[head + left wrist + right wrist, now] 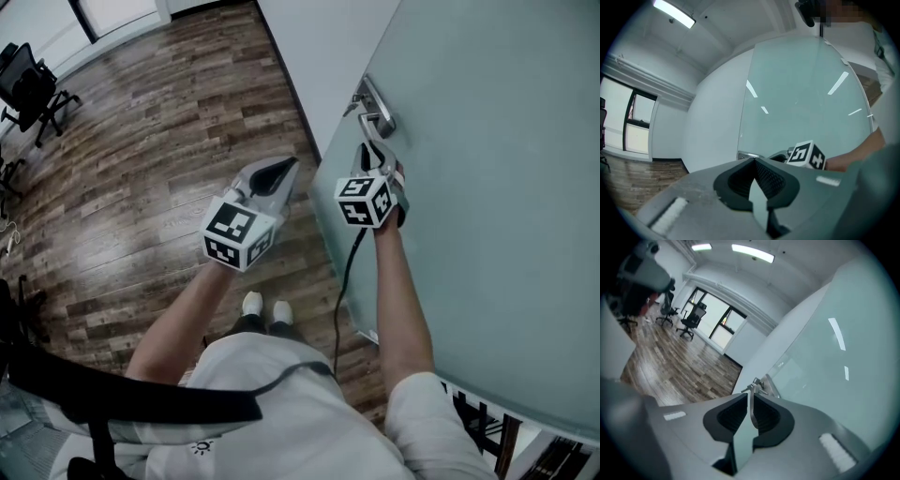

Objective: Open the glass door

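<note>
Frosted glass door (487,187) fills right of head view. Right hand-held gripper (368,155) clamped on its metal lever handle (377,112). Left hand-held gripper (284,172) jaws together, empty, near door edge.

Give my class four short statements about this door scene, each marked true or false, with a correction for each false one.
1. The floor is wood. True.
2. The left gripper grips the handle. False: it is shut on nothing, away from the door; the right gripper grips the handle.
3. A black office chair stands on the floor. True.
4. The door is clear glass. False: it is frosted, and nothing shows through it.
</note>
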The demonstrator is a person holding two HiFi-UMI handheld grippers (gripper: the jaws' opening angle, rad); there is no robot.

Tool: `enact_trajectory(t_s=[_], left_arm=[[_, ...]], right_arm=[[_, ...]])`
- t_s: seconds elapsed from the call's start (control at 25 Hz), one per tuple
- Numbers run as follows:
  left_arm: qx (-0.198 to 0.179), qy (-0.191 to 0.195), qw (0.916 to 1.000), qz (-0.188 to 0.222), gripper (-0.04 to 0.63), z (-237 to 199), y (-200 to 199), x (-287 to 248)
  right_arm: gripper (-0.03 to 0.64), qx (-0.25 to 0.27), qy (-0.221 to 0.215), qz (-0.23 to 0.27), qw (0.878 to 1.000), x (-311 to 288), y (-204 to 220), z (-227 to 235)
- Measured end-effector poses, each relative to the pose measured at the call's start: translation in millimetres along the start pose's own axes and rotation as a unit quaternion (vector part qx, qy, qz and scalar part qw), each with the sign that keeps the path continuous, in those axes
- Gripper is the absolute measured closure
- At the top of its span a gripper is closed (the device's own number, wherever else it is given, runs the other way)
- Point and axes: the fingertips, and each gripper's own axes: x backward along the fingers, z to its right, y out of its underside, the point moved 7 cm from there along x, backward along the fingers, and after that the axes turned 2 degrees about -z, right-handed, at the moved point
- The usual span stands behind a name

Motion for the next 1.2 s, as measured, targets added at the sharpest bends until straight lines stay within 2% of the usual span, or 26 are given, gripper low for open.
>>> enact_trajectory(t_s=[0.04, 0.12, 0.28, 0.4, 0.68, 0.8, 1.2], left_arm=[[-0.001, 0.001, 1.0000, 0.001, 0.594, 2.9, -1.5, 3.8], [-0.006, 0.000, 1.0000, 0.005, 0.594, 6.4, -4.2, 12.6], [-0.005, -0.006, 0.9999, 0.015, 0.594, 7.4, -11.9, 35.8], [0.000, -0.008, 0.9998, 0.018, 0.594, 10.3, -14.3, 56.2], [0.013, -0.023, 0.9991, 0.034, 0.594, 17.6, -25.2, 109.4], [0.008, -0.028, 0.9990, 0.033, 0.594, 21.3, -26.2, 127.2], [0.014, -0.048, 0.9975, 0.050, 0.594, 28.1, -26.0, 154.8]], right_arm=[[0.581, -0.026, -0.012, 0.022, 0.999, 16.1, -5.9, -0.8], [0.589, -0.087, -0.048, 0.064, 0.993, 47.8, -15.7, -4.3], [0.604, -0.191, -0.136, 0.121, 0.965, 107.1, -28.6, -18.4], [0.607, -0.240, -0.174, 0.150, 0.943, 144.7, -37.2, -27.5], [0.607, -0.283, -0.198, 0.186, 0.920, 205.0, -48.6, -44.0], [0.608, -0.309, -0.196, 0.199, 0.909, 221.7, -50.9, -51.1], [0.609, -0.298, -0.193, 0.207, 0.911, 236.8, -56.9, -55.0]])
